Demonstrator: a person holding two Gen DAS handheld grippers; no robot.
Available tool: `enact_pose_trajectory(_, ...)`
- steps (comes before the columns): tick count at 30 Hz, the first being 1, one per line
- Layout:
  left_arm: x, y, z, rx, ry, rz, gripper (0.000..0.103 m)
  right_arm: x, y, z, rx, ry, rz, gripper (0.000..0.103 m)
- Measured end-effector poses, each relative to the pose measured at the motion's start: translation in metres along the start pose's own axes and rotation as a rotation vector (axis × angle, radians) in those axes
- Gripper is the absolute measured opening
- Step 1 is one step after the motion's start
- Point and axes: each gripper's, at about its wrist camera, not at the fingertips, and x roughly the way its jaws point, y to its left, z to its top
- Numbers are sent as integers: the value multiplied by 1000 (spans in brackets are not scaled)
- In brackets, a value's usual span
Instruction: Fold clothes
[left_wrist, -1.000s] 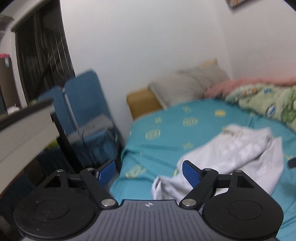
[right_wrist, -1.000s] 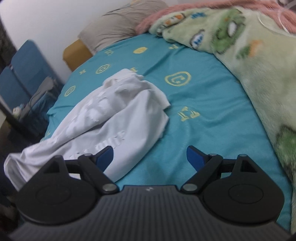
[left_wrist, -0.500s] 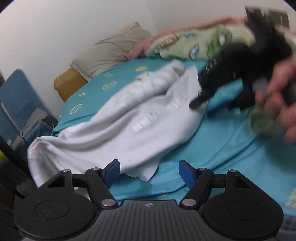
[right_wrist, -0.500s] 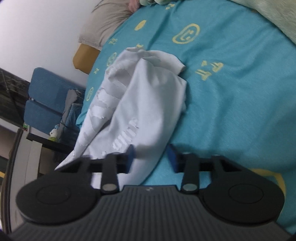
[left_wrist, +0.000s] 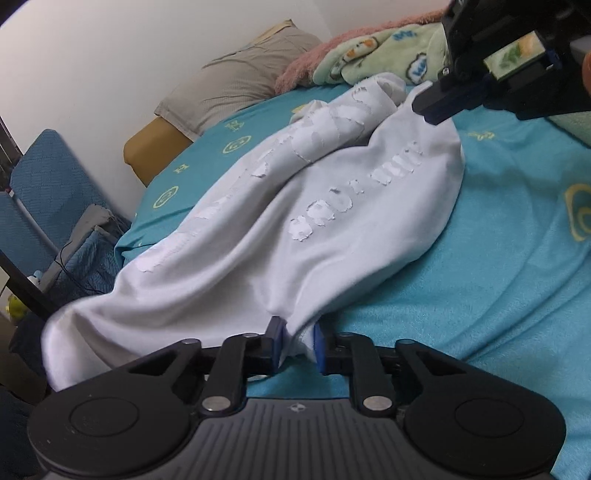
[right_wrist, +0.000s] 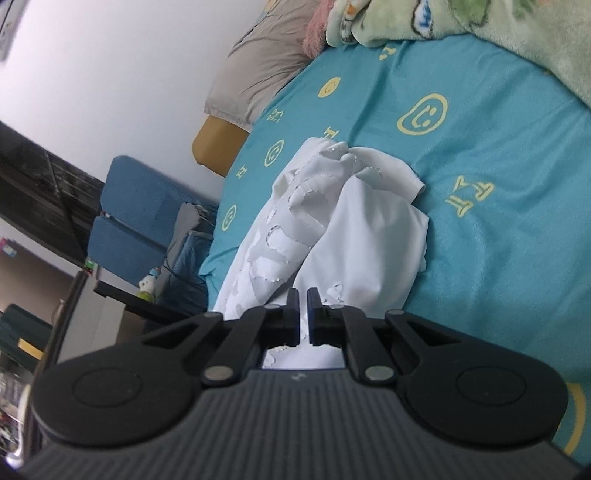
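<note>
White garment (left_wrist: 332, 221) is pinched at its near hem by the left gripper (left_wrist: 297, 341), at its far end by the right gripper (right_wrist: 303, 314), on a teal bed (left_wrist: 498, 258).

Both grippers look the same: the left gripper (left_wrist: 297, 345) and right gripper (right_wrist: 303, 315) have matte black linkage arms, blue finger pads (left_wrist: 318, 345), silver pivot screws (left_wrist: 213, 403), round black discs either side and a ribbed grey body (right_wrist: 295, 424).
</note>
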Motion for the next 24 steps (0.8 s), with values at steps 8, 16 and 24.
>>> enact_pose_trajectory(8,-118,50,15,-231,-260,-110,9,-13,32,-5,-135,12,70,9)
enact_pose_trajectory(16,-150,95,33,-444,-413,-166,8,-34,64,-25,-354,47,223,9)
enact_pose_trajectory(24,-118,138,17,-664,-305,-186,10,2,74,-69,-468,267,79,9)
